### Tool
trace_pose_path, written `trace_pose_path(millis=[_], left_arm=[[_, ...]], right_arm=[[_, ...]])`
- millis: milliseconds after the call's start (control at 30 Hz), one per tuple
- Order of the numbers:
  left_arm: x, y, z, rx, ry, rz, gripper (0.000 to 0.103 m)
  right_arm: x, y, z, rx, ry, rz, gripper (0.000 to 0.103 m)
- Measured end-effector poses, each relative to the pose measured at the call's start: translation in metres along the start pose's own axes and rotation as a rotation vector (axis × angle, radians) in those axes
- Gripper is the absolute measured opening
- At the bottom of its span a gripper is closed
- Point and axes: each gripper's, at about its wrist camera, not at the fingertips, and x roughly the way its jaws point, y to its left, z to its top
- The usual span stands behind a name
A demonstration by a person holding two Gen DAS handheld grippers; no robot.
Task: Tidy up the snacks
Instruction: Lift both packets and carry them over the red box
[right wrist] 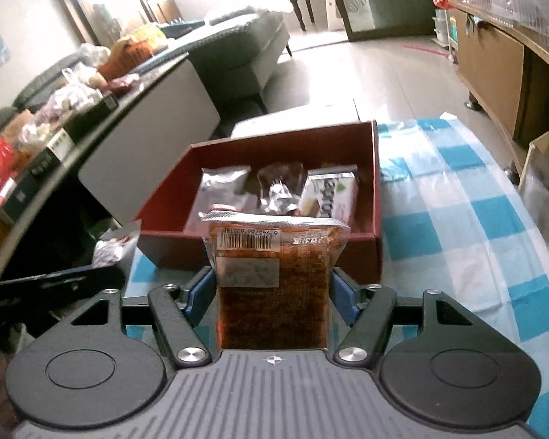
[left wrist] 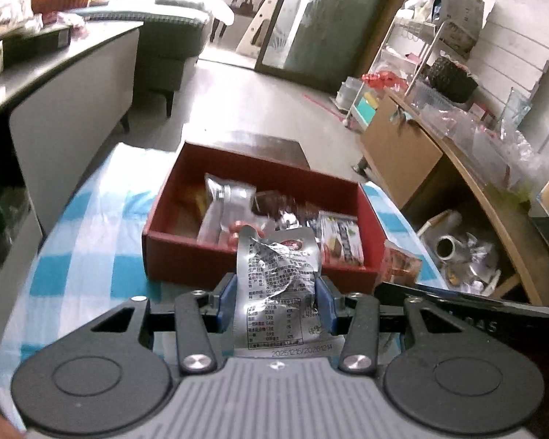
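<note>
An open red box (left wrist: pixel 186 256) sits on the blue-checked tablecloth and holds several snack packets: a silver one (left wrist: pixel 227 197), a brown one (left wrist: pixel 274 201) and a white-green one (left wrist: pixel 342 237). My left gripper (left wrist: pixel 276 289) is shut on a crinkled silver snack packet (left wrist: pixel 278 267), held just short of the box's near wall. My right gripper (right wrist: pixel 272 285) is shut on a brown sauce-coloured packet with a barcode (right wrist: pixel 274 274), also in front of the red box (right wrist: pixel 377 183). In the left wrist view the right gripper's body (left wrist: pixel 457 307) shows low on the right.
The checked cloth (right wrist: pixel 457 201) spreads to the right of the box. A grey counter (left wrist: pixel 55 73) piled with bags stands on the left. A wooden cabinet (left wrist: pixel 402 153) with plastic clutter is on the right, and a dark sofa (right wrist: pixel 238 47) is behind.
</note>
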Motion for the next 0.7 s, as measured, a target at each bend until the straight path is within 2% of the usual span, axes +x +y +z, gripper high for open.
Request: trace_pose_path(millis=[700], left_arm=[[0.038, -0.015, 0.04, 0.076, -0.044, 0.067, 0.04]], right_arm=[[0.005, 0.005, 0.051, -0.03, -0.096, 0.035, 0.073]])
